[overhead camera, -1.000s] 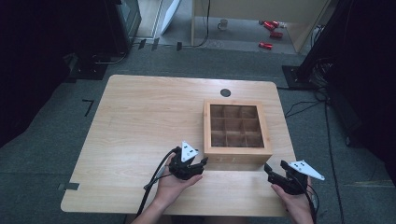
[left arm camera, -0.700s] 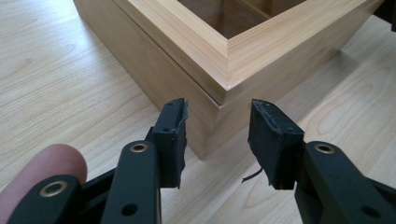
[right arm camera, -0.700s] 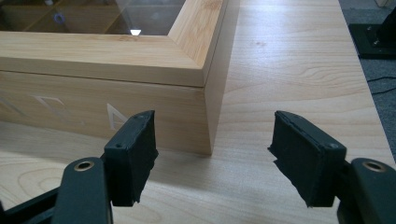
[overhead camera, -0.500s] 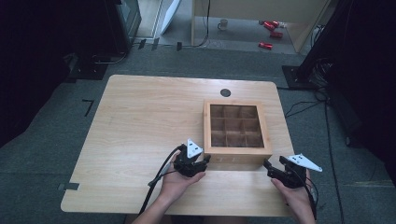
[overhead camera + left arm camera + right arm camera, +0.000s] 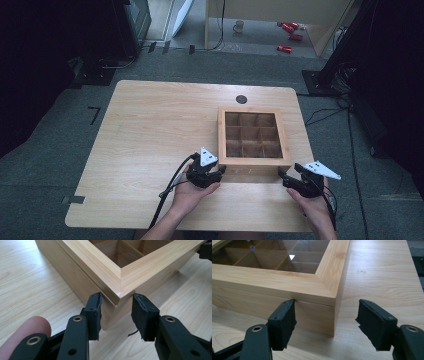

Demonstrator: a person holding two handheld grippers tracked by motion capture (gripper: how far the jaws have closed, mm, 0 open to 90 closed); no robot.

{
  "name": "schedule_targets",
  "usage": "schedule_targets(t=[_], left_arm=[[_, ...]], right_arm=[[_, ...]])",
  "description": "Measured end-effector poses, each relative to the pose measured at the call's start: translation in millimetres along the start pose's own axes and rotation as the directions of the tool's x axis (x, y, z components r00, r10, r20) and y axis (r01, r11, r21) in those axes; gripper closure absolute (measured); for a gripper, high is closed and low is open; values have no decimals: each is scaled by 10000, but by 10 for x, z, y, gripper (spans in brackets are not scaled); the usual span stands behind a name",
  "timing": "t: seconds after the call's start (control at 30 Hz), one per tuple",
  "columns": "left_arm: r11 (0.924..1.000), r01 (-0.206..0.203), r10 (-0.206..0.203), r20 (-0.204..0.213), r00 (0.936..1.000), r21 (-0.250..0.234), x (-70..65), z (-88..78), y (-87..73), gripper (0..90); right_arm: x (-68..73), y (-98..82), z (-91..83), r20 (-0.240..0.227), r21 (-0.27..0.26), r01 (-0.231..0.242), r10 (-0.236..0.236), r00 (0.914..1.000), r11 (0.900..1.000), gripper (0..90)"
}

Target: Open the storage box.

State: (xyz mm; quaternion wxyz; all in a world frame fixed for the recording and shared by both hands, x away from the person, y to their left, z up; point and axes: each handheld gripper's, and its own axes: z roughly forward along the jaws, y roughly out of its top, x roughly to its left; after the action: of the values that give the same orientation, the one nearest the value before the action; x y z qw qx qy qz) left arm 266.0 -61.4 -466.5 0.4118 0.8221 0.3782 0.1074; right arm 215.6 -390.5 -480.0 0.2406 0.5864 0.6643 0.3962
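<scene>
Nearest the person, the left gripper (image 5: 216,173) has just been closing, and its jaws now pinch the near left corner of the wooden box (image 5: 120,277); in the left gripper view one pad lies against each face of that corner, just under the lid's seam. That reads as a firm grip taken, so the box looks ready to be steadied or its lid lifted.

The right gripper (image 5: 284,178) has drawn in closer to the box's near right corner than a second ago. Its jaws stand at a middling width: the left pad (image 5: 283,321) touches the front face below the lid edge, while the right pad hangs apart beyond the corner, gripping nothing yet.

Beyond both sets of fingers, the box's glass-topped lid shows nine compartments, with the table (image 5: 150,125) stretching away behind.
</scene>
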Motion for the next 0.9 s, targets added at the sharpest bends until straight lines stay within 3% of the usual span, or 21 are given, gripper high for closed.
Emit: schedule_targets(t=[0.4, 0.77, 0.9], left_arm=[[9995, -165, 173, 288, 9994, -283, 7, -58, 86, 618], [9984, -143, 162, 347, 9993, -548, 2, -91, 129, 609], [9982, -225, 233, 137, 9996, -560, 33, -155, 118, 545]], right_arm=[[31, 72, -23, -249, -390, 206, -216, 9995, 9990, 316], [64, 124, -45, -82, -626, 429, -435, 9990, 9971, 354], [82, 166, -70, 40, -657, 607, -606, 9982, 9960, 354]])
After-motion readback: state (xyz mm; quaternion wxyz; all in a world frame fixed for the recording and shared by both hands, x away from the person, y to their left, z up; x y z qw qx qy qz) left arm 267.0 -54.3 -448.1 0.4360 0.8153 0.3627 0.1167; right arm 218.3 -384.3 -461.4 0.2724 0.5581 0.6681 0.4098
